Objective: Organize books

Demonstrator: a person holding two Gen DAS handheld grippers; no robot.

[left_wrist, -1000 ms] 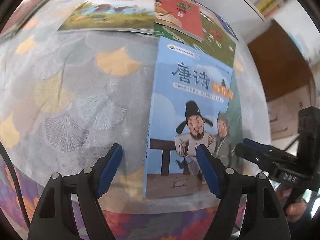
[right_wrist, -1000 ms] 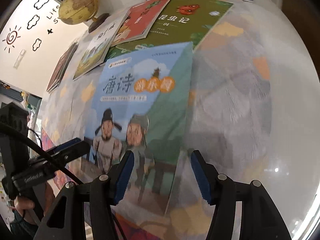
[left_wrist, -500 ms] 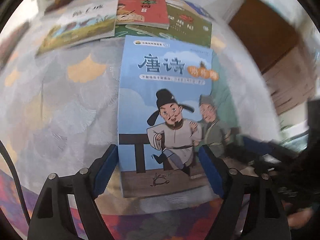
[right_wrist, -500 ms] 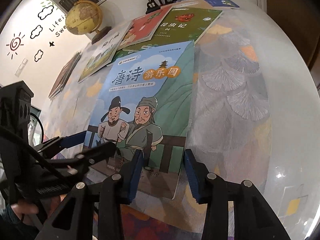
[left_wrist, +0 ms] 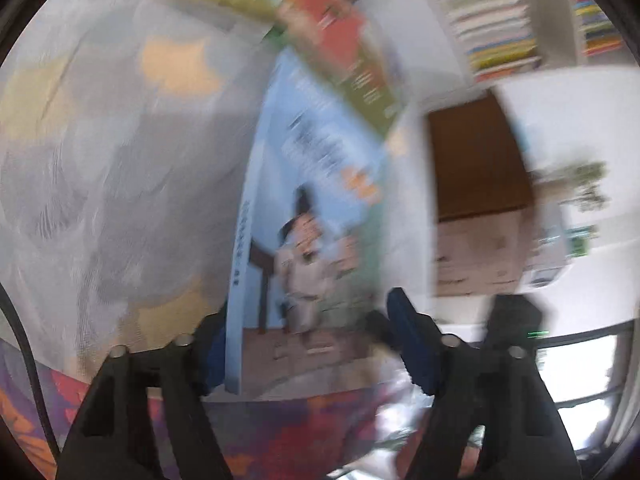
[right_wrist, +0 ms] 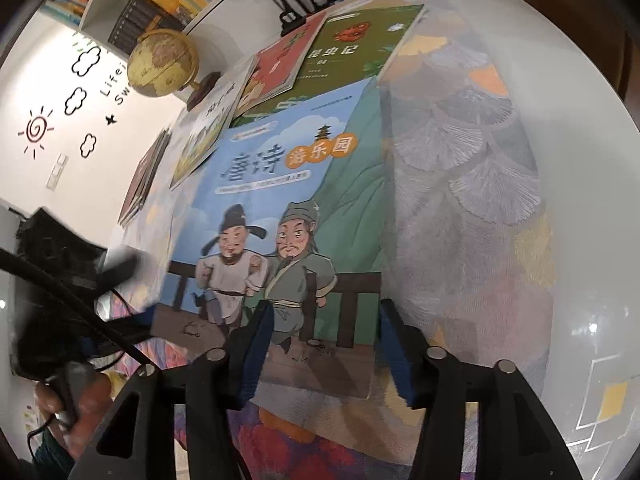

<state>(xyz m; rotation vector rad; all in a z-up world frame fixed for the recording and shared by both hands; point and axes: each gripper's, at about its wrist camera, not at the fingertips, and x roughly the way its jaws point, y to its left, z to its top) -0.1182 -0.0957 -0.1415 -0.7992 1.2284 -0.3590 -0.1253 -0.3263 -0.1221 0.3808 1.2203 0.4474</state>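
Blue book [right_wrist: 280, 216] lies flat on the counter [right_wrist: 480, 160], its near edge by the counter's front, its far edge overlapping a green book [right_wrist: 360, 52]; a red book [right_wrist: 288, 64] and others sit beyond, near a globe [right_wrist: 162, 62].

The right gripper [right_wrist: 320, 350] straddles the near right corner of the blue book; its jaws are opening, and whether the pads touch the cover I cannot tell. The left gripper [left_wrist: 308, 344] straddles the book's near end in a badly blurred wrist view; its jaws are closing with the book between them, and contact cannot be made out there either.

Risks, as I judge them: the cover is thin and flat on cloth, so a pad may slide over it and pinch only the front cover, or catch the cloth and drag it, shifting the other books. With one gripper closing and the other opening, an uneven pull could bend or crease the book, or twist it into the green book. The near edge is close to the counter's front, so a slip could send it to the floor
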